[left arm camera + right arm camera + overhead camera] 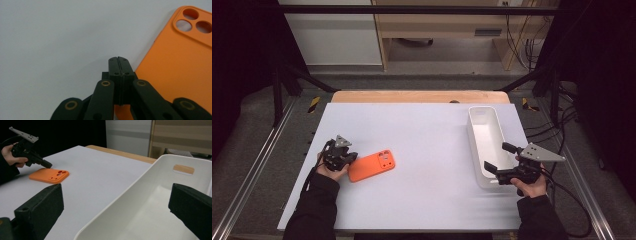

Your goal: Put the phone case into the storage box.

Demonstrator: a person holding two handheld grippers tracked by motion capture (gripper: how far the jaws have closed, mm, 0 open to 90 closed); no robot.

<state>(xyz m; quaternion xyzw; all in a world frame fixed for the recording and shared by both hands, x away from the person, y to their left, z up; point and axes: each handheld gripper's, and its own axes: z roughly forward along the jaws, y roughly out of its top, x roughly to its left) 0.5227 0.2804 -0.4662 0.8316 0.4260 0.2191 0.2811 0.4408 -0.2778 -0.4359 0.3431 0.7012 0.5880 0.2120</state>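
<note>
An orange phone case [372, 166] lies flat on the white table top [422, 135] at the near left, camera holes facing up. My left gripper [353, 158] is shut with nothing between its jaws, its tip on the table right beside the case's left edge. The left gripper view shows the closed jaws [118, 59] next to the case [180, 65]. My right gripper [500, 157] is open wide at the near end of a long white bin [486, 145]. In the right gripper view the bin's rim [117, 202] runs between the two spread jaws; the bin is empty.
The bin lies lengthwise along the table's right side, with a handle slot [183, 169] in its far end. A wooden strip [419, 96] borders the table's far edge. Black frame posts and cables stand around the table.
</note>
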